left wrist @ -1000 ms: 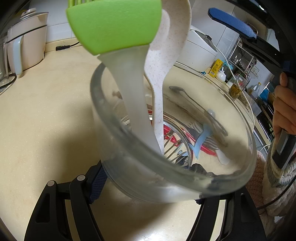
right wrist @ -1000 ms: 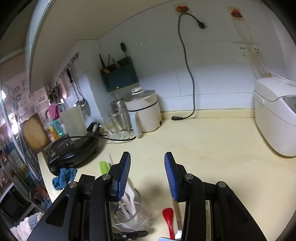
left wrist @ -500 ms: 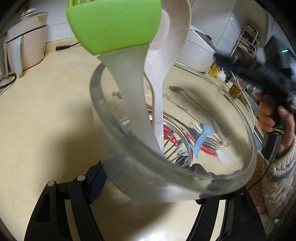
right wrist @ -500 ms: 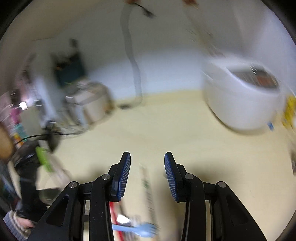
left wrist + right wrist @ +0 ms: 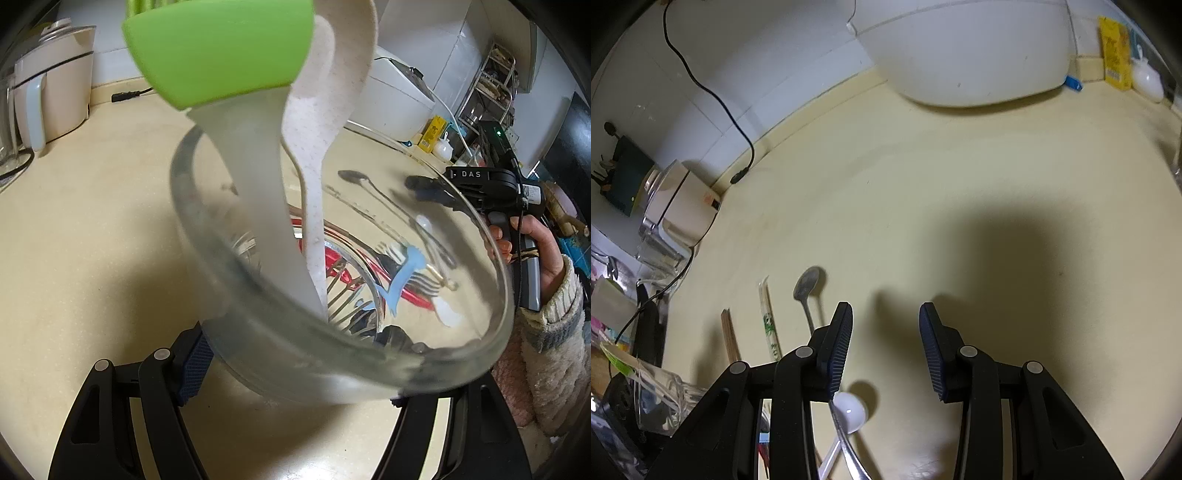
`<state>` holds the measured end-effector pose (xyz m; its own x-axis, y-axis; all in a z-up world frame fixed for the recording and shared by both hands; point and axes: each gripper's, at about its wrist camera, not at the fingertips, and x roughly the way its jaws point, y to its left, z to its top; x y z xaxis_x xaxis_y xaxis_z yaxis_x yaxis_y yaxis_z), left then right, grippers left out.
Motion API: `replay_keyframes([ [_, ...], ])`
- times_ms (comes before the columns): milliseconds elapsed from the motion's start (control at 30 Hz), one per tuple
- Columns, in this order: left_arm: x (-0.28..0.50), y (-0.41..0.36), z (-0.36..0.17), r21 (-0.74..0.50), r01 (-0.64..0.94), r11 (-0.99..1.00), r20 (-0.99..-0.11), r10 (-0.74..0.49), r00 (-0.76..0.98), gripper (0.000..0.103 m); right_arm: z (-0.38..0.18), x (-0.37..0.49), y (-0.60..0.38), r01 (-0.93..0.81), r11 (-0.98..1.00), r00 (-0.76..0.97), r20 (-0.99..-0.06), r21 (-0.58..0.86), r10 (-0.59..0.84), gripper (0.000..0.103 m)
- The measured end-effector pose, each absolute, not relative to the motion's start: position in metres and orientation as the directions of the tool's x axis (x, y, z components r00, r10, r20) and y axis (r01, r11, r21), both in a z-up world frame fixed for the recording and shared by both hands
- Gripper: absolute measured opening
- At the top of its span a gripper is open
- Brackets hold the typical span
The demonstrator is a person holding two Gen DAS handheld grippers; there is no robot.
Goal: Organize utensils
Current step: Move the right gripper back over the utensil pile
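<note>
My left gripper (image 5: 295, 373) is shut on a clear glass jar (image 5: 236, 280), tilted toward the camera. In it stand a green-headed brush (image 5: 221, 48) and a speckled white spoon (image 5: 325, 110). Through the glass I see utensils lying on the counter: a metal spoon (image 5: 354, 177), forks, a red one and a light blue one (image 5: 402, 273). My right gripper (image 5: 886, 347) is open and empty, low over the counter. Near it lie a metal spoon (image 5: 807, 286), wrapped chopsticks (image 5: 768, 325), a wooden stick (image 5: 728, 334) and a white spoon (image 5: 849, 406). The jar shows at lower left (image 5: 653, 398).
A white rice cooker (image 5: 960, 48) stands at the back. A cream kettle (image 5: 677, 206) with a black cord (image 5: 713, 92) sits at the left. A yellow box (image 5: 1113, 51) and a small white pot (image 5: 1147, 79) stand at the far right.
My right gripper has swung down from facing the wall and now hovers low over the utensils on the counter. The left gripper and jar have not moved.
</note>
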<state>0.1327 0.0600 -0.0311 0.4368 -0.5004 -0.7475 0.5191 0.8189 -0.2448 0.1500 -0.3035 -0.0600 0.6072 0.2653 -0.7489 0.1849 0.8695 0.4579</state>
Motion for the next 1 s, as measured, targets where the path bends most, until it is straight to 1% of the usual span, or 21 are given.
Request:
replay_keyframes([
  [167, 0.133, 0.057, -0.031, -0.247, 0.519, 0.819, -0.747, -0.502, 0.436, 0.077, -0.062, 0.153, -0.299, 0.166, 0.87, 0.595, -0.751, 0.464, 0.287, 0.038],
  [500, 0.134, 0.059, -0.032, -0.259, 0.517, 0.816, -0.743, -0.51, 0.432, 0.077, -0.063, 0.156, -0.292, 0.141, 0.882, 0.601, -0.747, 0.45, 0.285, 0.038],
  [1000, 0.136, 0.067, -0.033, -0.27, 0.517, 0.812, -0.74, -0.519, 0.429, 0.077, -0.064, 0.159, -0.283, 0.108, 0.913, 0.621, -0.744, 0.393, 0.246, 0.038],
])
